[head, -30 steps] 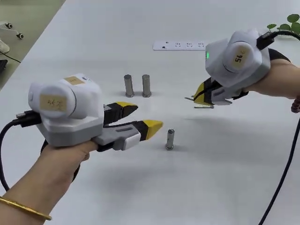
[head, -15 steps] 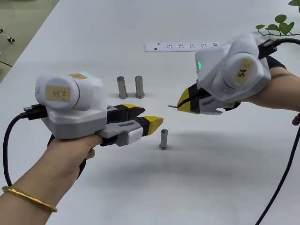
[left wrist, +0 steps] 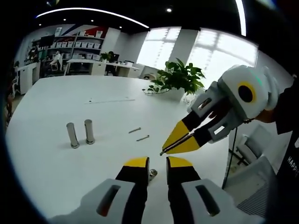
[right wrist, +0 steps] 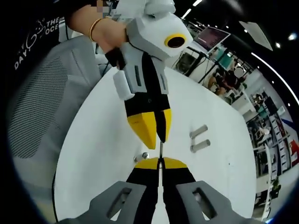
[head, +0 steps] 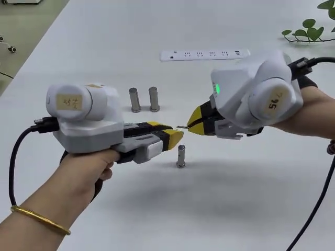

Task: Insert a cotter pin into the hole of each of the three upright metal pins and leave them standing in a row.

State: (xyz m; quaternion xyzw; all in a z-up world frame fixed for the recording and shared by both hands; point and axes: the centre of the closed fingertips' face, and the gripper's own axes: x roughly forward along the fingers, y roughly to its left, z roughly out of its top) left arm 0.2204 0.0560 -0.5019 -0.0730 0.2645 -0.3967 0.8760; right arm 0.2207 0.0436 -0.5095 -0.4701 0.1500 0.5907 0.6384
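Observation:
One short metal pin [head: 181,156] stands upright on the white table, just below both grippers. Two more upright pins [head: 135,99] [head: 154,99] stand side by side farther back. My right gripper [head: 192,123] is shut on a thin cotter pin [head: 182,126] that sticks out to the left. In the right gripper view the cotter pin [right wrist: 160,150] points at the yellow tips of the left gripper [right wrist: 150,126]. My left gripper [head: 170,134] hovers above the near metal pin [left wrist: 152,174], jaws a narrow gap apart with nothing between them.
Two loose cotter pins [left wrist: 134,130] [left wrist: 143,137] lie on the table beyond the grippers. A white power strip [head: 204,54] lies at the back, and a green plant [head: 309,29] at the far right corner. Cables trail from both grippers.
The right gripper has come left and down with the cotter pin, close to the left gripper's tips. The left gripper's jaws have narrowed from wide apart.

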